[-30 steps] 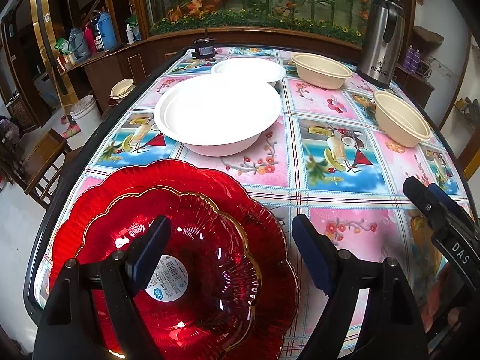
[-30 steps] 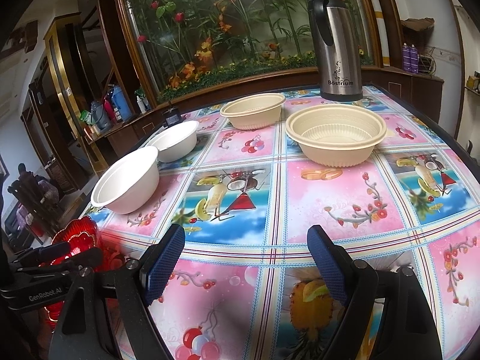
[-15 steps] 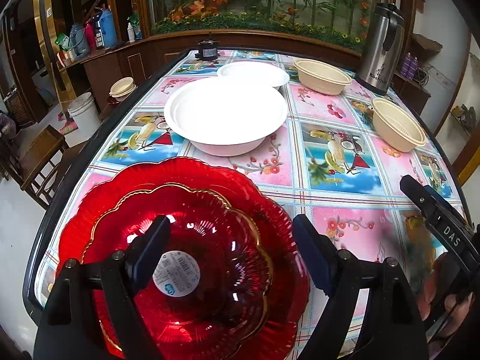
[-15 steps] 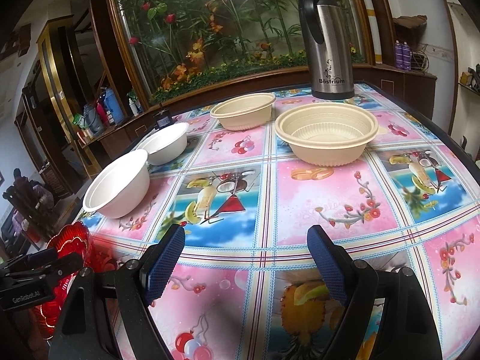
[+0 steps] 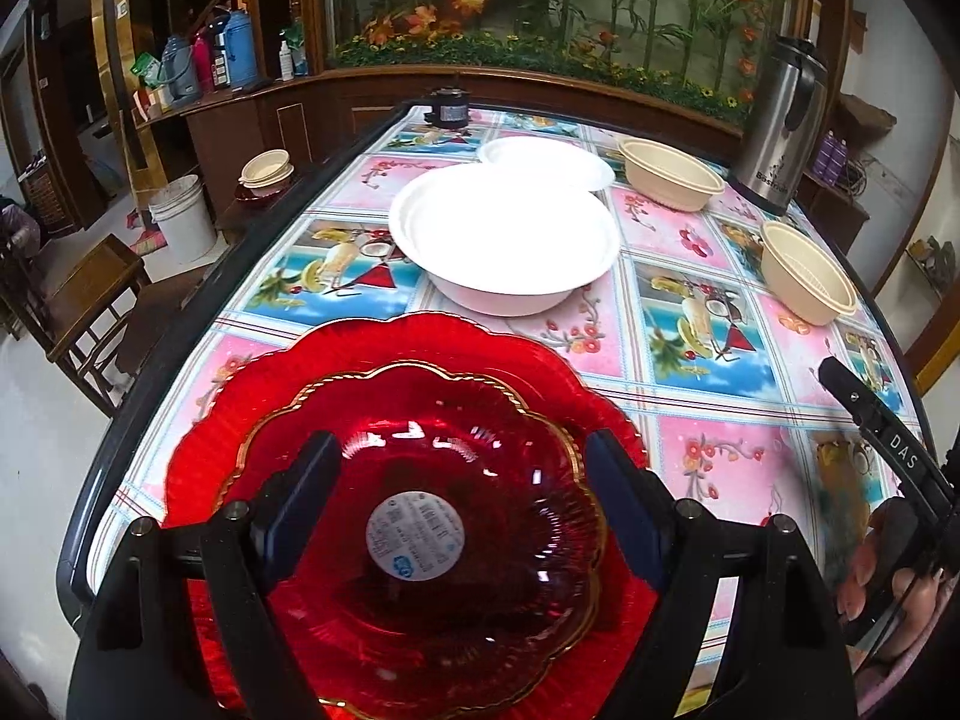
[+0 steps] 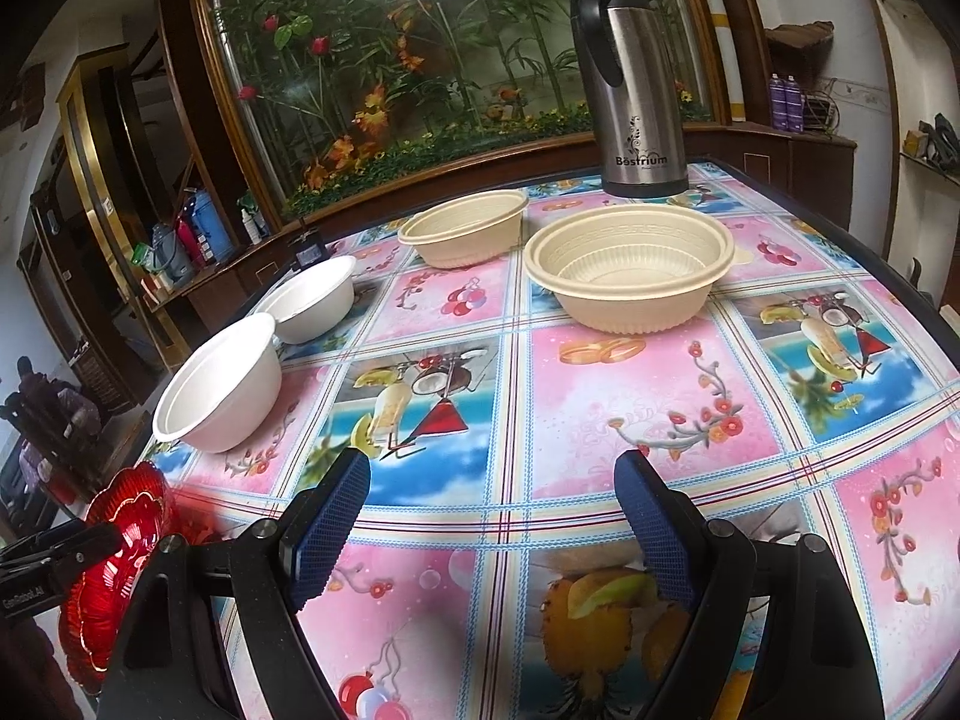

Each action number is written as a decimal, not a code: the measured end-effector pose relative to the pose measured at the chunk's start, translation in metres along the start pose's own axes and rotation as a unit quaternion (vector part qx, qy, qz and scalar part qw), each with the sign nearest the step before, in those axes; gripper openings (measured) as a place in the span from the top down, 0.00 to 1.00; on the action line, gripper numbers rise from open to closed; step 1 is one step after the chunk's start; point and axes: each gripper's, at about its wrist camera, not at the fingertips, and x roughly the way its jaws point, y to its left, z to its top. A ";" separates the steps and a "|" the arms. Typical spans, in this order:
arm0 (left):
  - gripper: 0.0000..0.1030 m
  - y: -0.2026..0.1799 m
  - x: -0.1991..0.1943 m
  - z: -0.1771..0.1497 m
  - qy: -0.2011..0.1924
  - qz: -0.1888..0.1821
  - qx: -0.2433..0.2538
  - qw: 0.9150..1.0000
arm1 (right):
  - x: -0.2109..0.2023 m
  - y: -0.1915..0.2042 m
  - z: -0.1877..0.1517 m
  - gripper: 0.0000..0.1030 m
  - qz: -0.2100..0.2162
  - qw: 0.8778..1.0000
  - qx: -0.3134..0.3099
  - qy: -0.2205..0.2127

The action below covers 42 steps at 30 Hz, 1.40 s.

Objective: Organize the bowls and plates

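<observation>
While the left gripper (image 5: 462, 498) hangs over the red bowl (image 5: 420, 516), its fingers (image 5: 300, 492) stand wide apart and hold nothing. That bowl sits inside a bigger red plate (image 5: 252, 396) at the near edge of the tabletop (image 5: 708, 456). Just behind is a white bowl (image 5: 504, 246).

From the right wrist view, the right gripper (image 6: 492, 516) is wide open too, with only tablecloth between its fingers (image 6: 333, 516). Two cream bowls (image 6: 630, 267) sit ahead, near a steel jug (image 6: 636, 90). Two white bowls (image 6: 219, 384) sit on the left.
</observation>
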 end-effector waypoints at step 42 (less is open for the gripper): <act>0.19 0.106 0.002 0.010 -0.018 0.059 -0.069 0.996 | 0.007 -0.014 0.003 0.17 -0.025 0.999 0.039 0.008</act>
